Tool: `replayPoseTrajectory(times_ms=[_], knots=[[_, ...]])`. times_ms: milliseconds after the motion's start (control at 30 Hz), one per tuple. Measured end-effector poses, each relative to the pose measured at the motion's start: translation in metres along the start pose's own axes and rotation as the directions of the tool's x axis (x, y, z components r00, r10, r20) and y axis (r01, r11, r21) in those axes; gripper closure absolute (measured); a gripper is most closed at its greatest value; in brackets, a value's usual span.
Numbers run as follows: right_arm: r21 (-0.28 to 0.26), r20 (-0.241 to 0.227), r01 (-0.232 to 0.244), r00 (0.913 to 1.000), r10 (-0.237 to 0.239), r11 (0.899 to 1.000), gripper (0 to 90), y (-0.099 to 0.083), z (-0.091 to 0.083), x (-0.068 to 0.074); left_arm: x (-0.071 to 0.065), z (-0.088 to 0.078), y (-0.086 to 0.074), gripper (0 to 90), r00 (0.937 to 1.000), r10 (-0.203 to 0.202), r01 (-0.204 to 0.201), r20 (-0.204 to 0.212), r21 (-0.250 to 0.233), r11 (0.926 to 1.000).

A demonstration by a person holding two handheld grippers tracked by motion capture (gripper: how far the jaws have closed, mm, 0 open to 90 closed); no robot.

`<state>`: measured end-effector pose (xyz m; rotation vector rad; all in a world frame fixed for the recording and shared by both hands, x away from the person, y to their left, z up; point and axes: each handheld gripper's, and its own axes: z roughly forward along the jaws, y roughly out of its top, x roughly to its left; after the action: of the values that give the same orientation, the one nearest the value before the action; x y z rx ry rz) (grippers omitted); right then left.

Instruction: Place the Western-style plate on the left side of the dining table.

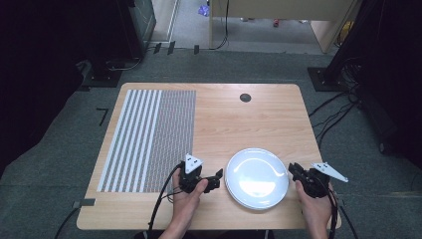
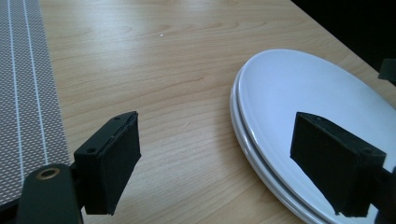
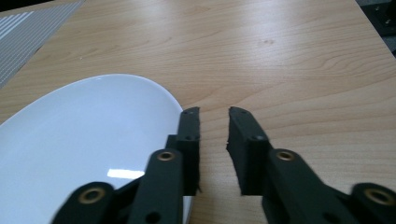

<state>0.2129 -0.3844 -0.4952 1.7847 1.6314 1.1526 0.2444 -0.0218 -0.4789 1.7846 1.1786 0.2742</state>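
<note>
Two white plates (image 1: 256,177) lie stacked at the front of the wooden table (image 1: 249,119), right of centre. My left gripper (image 1: 218,180) sits just left of the stack, pointing at it. In the left gripper view it is wide open (image 2: 224,163), and the plates' double rim (image 2: 261,158) runs between its jaws, the right jaw over the top plate (image 2: 303,88). My right gripper (image 1: 293,170) is at the stack's right edge. It is open by a narrow gap (image 3: 214,119) with only bare wood between the jaws, and the plate (image 3: 84,140) lies just left of its left jaw.
A grey and white striped placemat (image 1: 149,139) covers the table's left part. A dark cable hole (image 1: 245,97) sits near the far edge. Cables trail off the front edge from both grippers. Dark equipment and cables stand on the floor around the table.
</note>
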Motion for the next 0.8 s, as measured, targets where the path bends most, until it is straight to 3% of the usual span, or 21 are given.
replayPoseTrajectory(times_ms=[67,233,467,800], knots=[[-0.004,-0.026,-0.024,0.9994,0.024,1.0,85.1,-0.001,0.0,-0.002,-0.002,0.0,0.0,16.4,1.0,0.003,-0.003,0.002,-0.009,1.0],[0.011,-0.02,-0.053,0.9984,0.053,0.999,85.5,-0.004,0.004,-0.001,-0.009,0.005,-0.002,16.9,0.9998,0.018,-0.018,-0.005,0.002,0.9998],[0.019,-0.082,-0.082,0.9932,0.083,0.996,83.7,-0.006,0.005,-0.001,-0.017,0.013,-0.007,17.7,0.9991,0.04,-0.04,-0.016,0.023,0.9989],[0.024,-0.119,-0.124,0.9849,0.126,0.992,79.7,-0.008,0.008,0.0,-0.026,0.021,-0.014,29.7,0.9987,0.049,-0.049,-0.016,0.037,0.9981]])
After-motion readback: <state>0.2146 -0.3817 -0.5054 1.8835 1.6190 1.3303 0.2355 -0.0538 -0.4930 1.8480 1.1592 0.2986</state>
